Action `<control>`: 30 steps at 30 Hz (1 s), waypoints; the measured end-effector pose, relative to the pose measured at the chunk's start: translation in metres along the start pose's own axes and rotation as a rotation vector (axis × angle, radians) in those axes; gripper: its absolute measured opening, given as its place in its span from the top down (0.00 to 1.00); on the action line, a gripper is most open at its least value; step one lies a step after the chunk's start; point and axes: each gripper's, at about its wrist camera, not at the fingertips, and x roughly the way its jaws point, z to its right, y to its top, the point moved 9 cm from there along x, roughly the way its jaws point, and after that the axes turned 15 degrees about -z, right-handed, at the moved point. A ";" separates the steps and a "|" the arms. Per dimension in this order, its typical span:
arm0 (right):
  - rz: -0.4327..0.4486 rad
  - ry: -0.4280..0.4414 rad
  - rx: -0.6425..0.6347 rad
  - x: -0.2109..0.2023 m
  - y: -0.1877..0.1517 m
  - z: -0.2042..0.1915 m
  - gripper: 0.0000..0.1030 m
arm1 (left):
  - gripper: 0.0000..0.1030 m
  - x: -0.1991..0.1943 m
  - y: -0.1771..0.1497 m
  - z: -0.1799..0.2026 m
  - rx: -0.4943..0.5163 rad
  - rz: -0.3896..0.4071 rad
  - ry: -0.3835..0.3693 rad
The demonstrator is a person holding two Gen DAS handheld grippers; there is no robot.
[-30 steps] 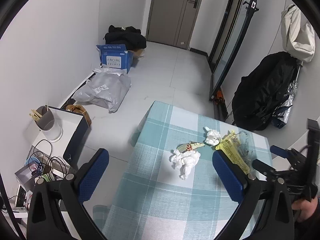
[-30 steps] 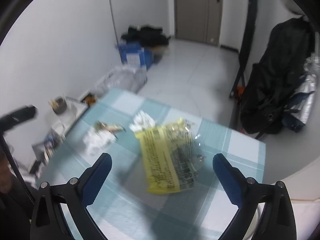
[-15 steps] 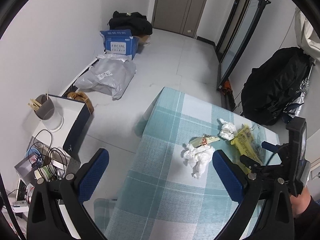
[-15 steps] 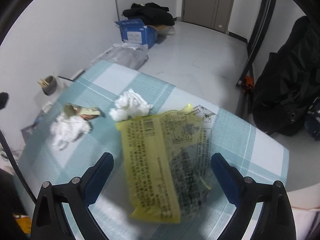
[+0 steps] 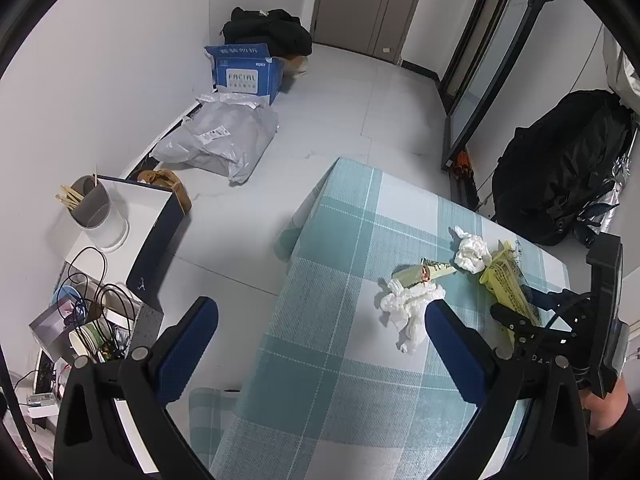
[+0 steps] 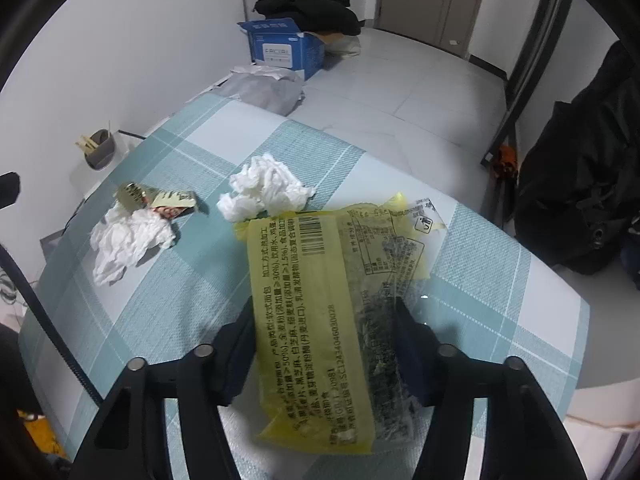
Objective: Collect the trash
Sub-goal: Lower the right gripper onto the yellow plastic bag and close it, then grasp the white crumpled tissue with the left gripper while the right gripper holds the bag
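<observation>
A yellow and clear bread wrapper (image 6: 328, 304) lies on the teal checked tablecloth (image 6: 192, 280). My right gripper (image 6: 326, 344) has its fingers on either side of the wrapper, closing in on it; it also shows in the left wrist view (image 5: 516, 312). Two crumpled white tissues (image 6: 266, 192) (image 6: 128, 240) and a small gold wrapper (image 6: 154, 198) lie beyond it to the left. My left gripper (image 5: 320, 344) is open and empty, held above the table's left edge. In its view I see the near tissue (image 5: 412, 308), the far tissue (image 5: 472, 254) and the yellow wrapper (image 5: 504, 280).
Left of the table on the floor stand a white side unit (image 5: 132, 216) with a grey cup (image 5: 90, 204) and cables. Further back lie a grey plastic bag (image 5: 220, 140), a blue box (image 5: 246, 70) and black clothing. A black backpack (image 5: 560, 160) leans at the right.
My right gripper has come down over the yellow wrapper and its fingers have narrowed from wide open onto the wrapper's sides. My left gripper has drifted left and up, staying open.
</observation>
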 end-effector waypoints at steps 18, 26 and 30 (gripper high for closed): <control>0.063 0.091 0.005 -0.033 -0.027 0.003 0.80 | 0.02 0.018 -0.009 0.016 0.066 -0.045 0.014; 0.104 0.117 0.003 -0.054 -0.039 0.003 0.81 | 0.02 0.023 -0.006 0.031 0.067 -0.059 0.006; 0.125 0.139 0.005 -0.063 -0.044 0.004 0.81 | 0.02 0.031 -0.005 0.038 0.075 -0.075 0.009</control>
